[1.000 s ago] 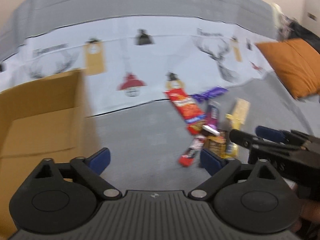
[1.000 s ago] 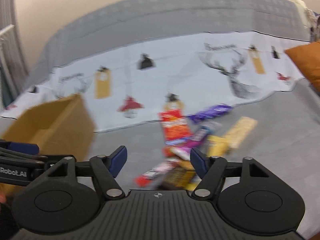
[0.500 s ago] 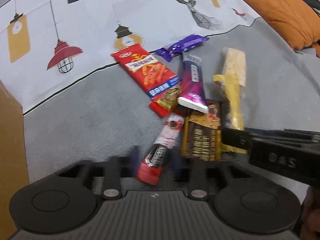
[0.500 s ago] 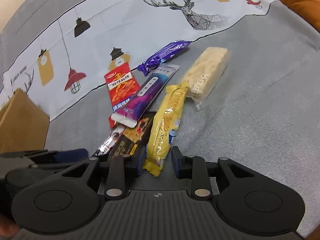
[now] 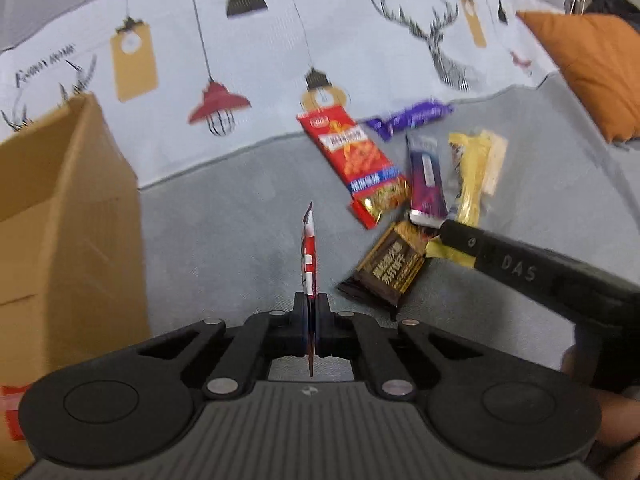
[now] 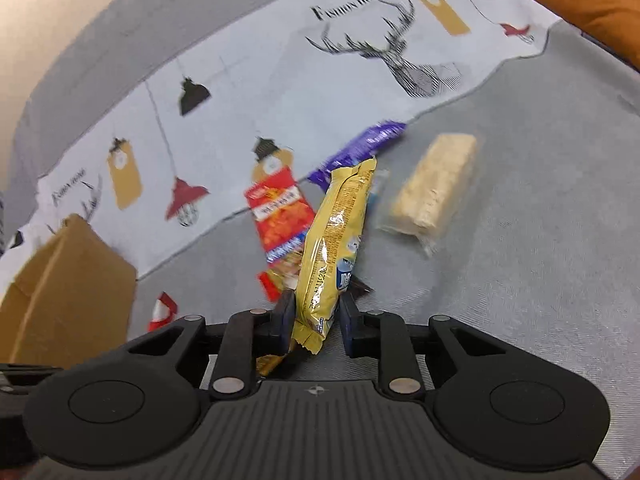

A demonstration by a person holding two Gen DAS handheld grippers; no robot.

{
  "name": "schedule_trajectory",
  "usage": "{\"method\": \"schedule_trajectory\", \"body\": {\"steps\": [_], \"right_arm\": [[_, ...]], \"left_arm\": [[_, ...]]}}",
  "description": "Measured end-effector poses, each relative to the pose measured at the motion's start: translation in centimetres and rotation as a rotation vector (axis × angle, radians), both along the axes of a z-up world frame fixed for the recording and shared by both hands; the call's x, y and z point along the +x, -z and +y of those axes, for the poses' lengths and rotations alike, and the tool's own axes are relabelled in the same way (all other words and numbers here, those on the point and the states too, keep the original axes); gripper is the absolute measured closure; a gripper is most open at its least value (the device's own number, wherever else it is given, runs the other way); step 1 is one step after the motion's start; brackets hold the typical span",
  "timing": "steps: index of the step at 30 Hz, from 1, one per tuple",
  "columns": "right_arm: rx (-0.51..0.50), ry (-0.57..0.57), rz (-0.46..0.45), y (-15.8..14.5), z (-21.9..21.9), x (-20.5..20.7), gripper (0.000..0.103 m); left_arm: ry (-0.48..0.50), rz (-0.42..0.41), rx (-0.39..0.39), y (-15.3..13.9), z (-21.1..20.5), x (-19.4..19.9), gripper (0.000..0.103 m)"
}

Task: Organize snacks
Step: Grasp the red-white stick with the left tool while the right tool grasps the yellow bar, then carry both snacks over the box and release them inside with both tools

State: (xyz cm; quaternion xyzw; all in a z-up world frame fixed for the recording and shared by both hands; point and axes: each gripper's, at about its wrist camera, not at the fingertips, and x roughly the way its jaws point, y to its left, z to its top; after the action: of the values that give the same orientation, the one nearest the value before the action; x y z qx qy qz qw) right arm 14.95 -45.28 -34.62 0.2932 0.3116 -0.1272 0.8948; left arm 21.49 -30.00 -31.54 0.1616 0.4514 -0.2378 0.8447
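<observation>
Left tongs (image 5: 311,316) are clenched on a thin red stick pack (image 5: 309,256), held edge-on and clear of the grey bed cover (image 5: 224,216). Right tongs (image 6: 314,318) are clamped on a yellow pack (image 6: 332,240), gripped at its lower end and lifted, tilted upward. Remaining on the cover: red bag (image 5: 354,160), purple bar (image 5: 412,118), purple sachet (image 5: 426,178), brown pack (image 5: 390,266) and a pale clear-wrapped bar (image 6: 434,184), which lies just right of the lifted yellow pack. An open cardboard box (image 5: 68,216) stands to the left. An orange cushion (image 5: 592,68) lies far right.
</observation>
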Motion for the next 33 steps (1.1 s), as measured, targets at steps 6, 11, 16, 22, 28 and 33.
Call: {"method": "schedule_trajectory", "body": {"steps": [6, 11, 16, 22, 28, 33], "right_arm": [[0.133, -0.073, -0.171, -2.2, 1.0, -0.5, 0.078], [0.145, -0.229, -0.334, -4.7, 4.0, -0.2, 0.078], [0.282, -0.34, -0.426, -6.3, 7.1, 0.1, 0.078], [0.379, -0.551, -0.507, -7.9, 12.8, 0.6, 0.078], [0.238, -0.704, -0.429, -8.7, 19.3, 2.0, 0.078], [0.011, -0.782, -0.347, -9.5, 23.7, 1.9, 0.078]], "left_arm": [[0.011, -0.134, -0.048, -5.5, 3.3, -2.1, 0.1], [-0.042, -0.231, -0.086, -9.8, 8.1, -3.3, 0.1], [-0.114, -0.322, -0.038, -12.9, 13.1, -4.3, 0.1], [-0.242, -0.284, -0.015, -12.7, 18.5, -4.2, 0.1], [-0.265, -0.3, 0.082, -10.9, 21.5, -4.1, 0.1], [-0.33, -0.207, 0.093, -8.1, 23.6, -2.4, 0.1]]}}
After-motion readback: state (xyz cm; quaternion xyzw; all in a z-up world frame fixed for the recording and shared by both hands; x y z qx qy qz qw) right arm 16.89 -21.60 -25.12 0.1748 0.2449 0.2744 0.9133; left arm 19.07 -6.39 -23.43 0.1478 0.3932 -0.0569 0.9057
